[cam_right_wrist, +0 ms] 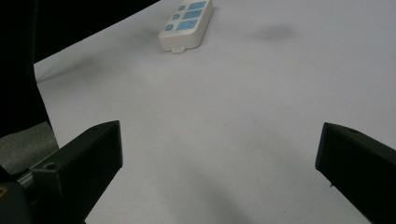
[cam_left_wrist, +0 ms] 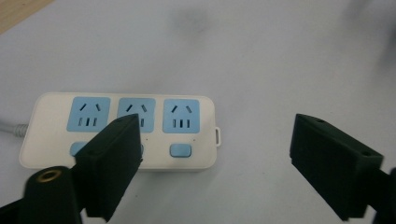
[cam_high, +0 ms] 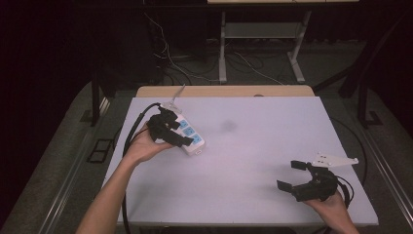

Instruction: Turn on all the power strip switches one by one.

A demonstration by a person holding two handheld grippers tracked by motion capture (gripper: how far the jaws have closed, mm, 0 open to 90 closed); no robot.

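The left gripper (cam_left_wrist: 215, 158) stands with its jaws spread wide and nothing clamped between them. One finger (cam_left_wrist: 112, 163) hangs over the near long side of the power strip (cam_left_wrist: 121, 133), covering part of its middle socket and switch; the other finger (cam_left_wrist: 334, 163) sits over bare table, well clear of the strip's short end. The white strip, with three blue sockets, lies flat near the table's (cam_high: 253, 146) far left corner, its cord end toward the far edge. The right gripper (cam_high: 294, 176), jaws wide apart and holding nothing, hovers near the table's near right corner, well apart from the strip.
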